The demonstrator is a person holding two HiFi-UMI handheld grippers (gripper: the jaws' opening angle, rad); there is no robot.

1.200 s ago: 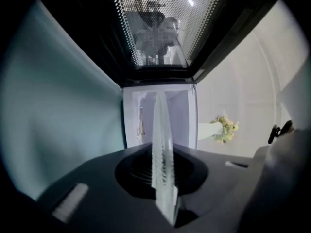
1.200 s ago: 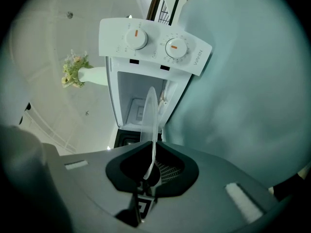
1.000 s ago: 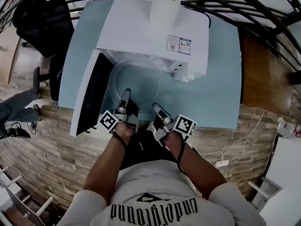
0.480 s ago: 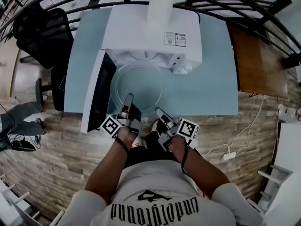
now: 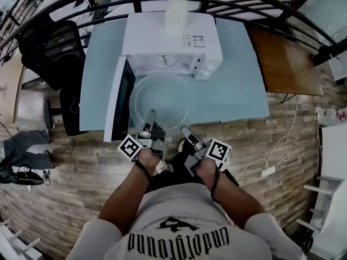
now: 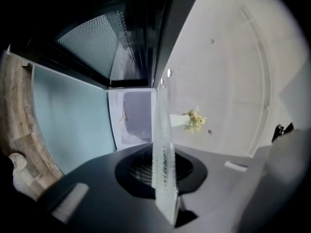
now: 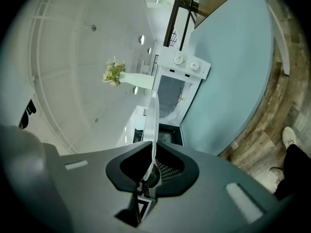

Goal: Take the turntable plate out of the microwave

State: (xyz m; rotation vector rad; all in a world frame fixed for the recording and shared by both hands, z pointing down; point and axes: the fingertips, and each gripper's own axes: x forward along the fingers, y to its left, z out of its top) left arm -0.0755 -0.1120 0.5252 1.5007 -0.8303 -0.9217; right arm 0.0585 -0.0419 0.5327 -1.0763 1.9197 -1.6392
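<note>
The clear glass turntable plate (image 5: pixel 161 102) hangs level in front of the white microwave (image 5: pixel 173 37), outside its cavity and beside the open door (image 5: pixel 120 99). My left gripper (image 5: pixel 149 118) is shut on the plate's near rim at the left. My right gripper (image 5: pixel 187 132) is shut on the near rim at the right. In the left gripper view the plate (image 6: pixel 163 149) shows edge-on, running up from between the jaws of the left gripper (image 6: pixel 164 183). The right gripper view shows the plate (image 7: pixel 151 120) as a thin edge clamped in the right gripper (image 7: pixel 149 166).
The microwave stands on a light blue table (image 5: pixel 238 85), with a white vase of flowers (image 5: pixel 177 10) on top of it. A black office chair (image 5: pixel 49 42) is at the left and a wooden table (image 5: pixel 284 64) at the right. A black railing runs behind.
Both grippers have drawn back toward the person and risen, carrying the plate out of the microwave cavity into the space in front of it.
</note>
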